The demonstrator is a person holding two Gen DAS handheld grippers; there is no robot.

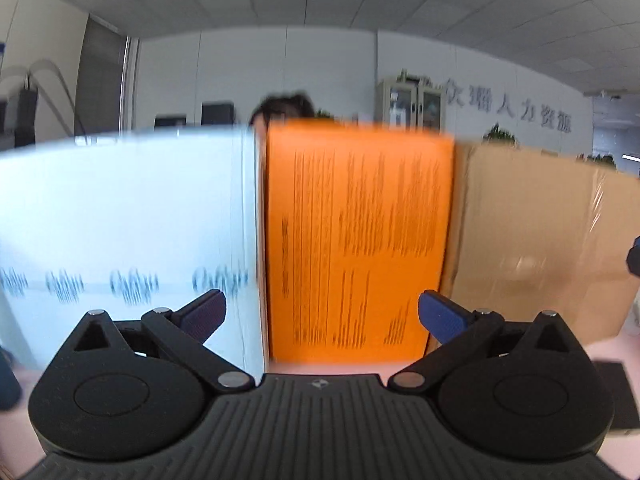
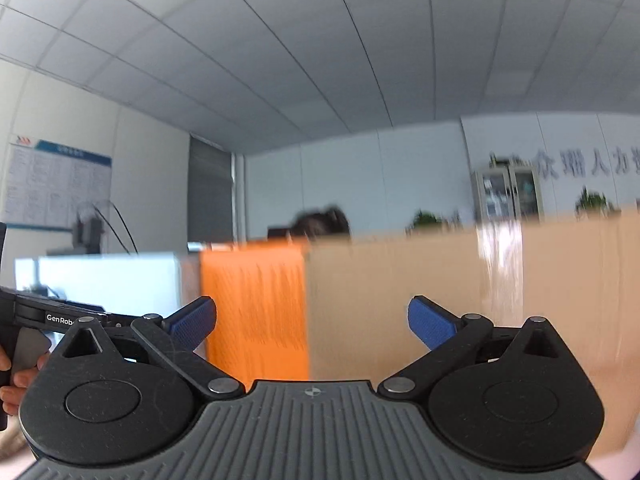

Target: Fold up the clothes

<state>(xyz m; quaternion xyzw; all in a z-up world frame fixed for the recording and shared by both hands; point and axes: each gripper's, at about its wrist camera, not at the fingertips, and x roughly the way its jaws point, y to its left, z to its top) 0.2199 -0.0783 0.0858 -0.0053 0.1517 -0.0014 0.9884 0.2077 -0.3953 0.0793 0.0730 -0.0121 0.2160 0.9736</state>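
Ahead of my left tongs (image 1: 322, 314) stand a white box (image 1: 128, 224), an orange box (image 1: 356, 236) and a brown cardboard box (image 1: 536, 240). My left tongs are wide open and hold nothing. My right tongs (image 2: 312, 322) are wide open too, holding nothing. I see no clothes in either view, so I cannot tell where they lie.

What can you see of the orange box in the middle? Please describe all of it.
The orange box stands upright on the pale pink surface, between a white box on its left and a brown cardboard box on its right, close against both. Its broad front face is bright orange, matt like printed cardboard, covered with columns of dark print that motion blur makes unreadable. Its top edge hides part of a dark-haired head behind it. No gripper touches it. The right wrist view shows it too, also blurred.
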